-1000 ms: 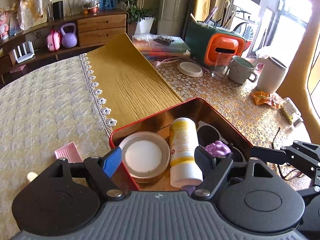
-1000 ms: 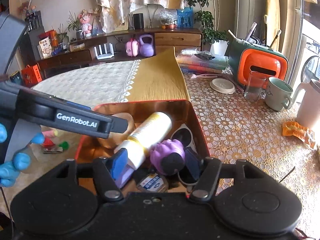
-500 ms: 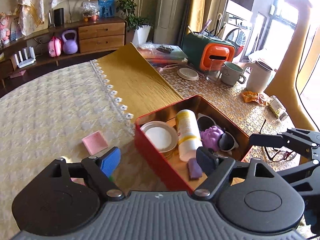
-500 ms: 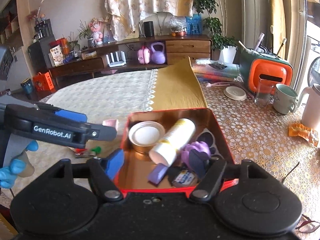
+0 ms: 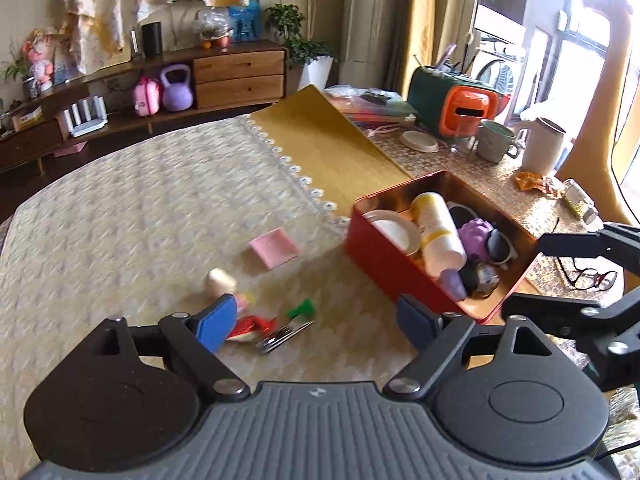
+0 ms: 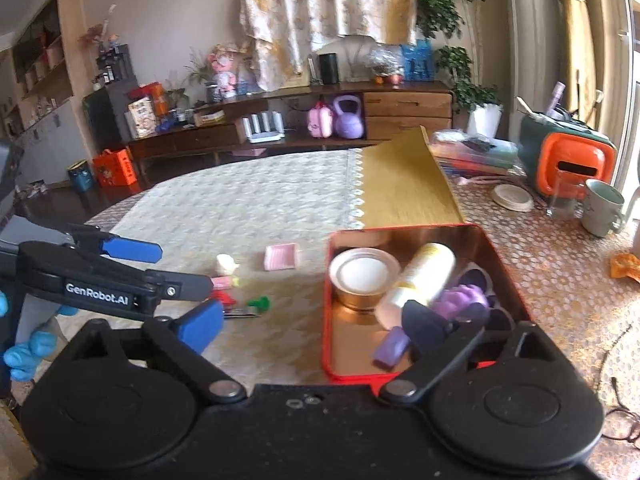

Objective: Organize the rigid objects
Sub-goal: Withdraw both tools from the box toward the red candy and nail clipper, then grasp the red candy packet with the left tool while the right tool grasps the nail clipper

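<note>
left gripper [image 5: 312, 322]: jaws spread, empty, over loose bits.
right gripper [image 6: 316, 322]: jaws spread, empty.
clutter [image 5: 280, 326]: 12 o'clock; approach low, pinch one piece.
pink tray [image 5: 273, 247]: farther out, 12 o'clock.
red tin [image 5: 384, 264]: 2 o'clock on counter, part-filled; drop there.

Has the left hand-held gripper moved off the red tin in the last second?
Yes. The left hand-held gripper has pulled back and leftward: the red tin now sits right of its open fingers.

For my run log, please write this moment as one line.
left gripper: open, empty, above loose items | right gripper: open, empty, at red tin | pink tray: outside tin
</note>
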Available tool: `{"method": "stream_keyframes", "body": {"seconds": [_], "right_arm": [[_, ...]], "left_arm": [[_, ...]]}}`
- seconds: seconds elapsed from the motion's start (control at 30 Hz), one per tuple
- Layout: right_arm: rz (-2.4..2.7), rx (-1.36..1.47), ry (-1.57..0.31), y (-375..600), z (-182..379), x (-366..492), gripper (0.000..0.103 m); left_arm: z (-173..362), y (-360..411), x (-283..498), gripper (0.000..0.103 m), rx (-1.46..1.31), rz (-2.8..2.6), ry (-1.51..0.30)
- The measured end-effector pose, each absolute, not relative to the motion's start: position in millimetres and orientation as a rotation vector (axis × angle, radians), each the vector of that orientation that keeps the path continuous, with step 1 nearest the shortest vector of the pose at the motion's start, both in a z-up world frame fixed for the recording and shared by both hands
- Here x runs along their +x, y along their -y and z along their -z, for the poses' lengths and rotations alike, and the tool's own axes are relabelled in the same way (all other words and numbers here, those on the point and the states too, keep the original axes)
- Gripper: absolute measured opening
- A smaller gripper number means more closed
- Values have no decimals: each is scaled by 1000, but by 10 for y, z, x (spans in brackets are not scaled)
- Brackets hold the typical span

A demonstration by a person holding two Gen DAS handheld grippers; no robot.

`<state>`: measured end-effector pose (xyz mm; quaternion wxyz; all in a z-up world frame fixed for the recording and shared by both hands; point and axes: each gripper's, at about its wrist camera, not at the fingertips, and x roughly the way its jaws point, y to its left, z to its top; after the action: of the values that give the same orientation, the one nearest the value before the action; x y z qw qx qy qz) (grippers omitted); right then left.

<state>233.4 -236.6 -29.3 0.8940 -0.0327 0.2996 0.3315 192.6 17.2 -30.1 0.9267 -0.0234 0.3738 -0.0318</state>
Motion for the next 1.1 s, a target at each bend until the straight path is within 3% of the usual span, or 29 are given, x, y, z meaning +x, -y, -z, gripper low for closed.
{"method": "stream_keyframes", "body": {"seconds": [0.73, 1.1], "right_arm": [[-814, -194, -697, 1670, 724, 2342, 102], [-837, -262, -725, 1388, 1003, 2541, 97]], "left_arm": [[799, -781, 1899, 91, -143, -6, -807], [1044, -736, 2150, 91, -175, -33, -811]]}}
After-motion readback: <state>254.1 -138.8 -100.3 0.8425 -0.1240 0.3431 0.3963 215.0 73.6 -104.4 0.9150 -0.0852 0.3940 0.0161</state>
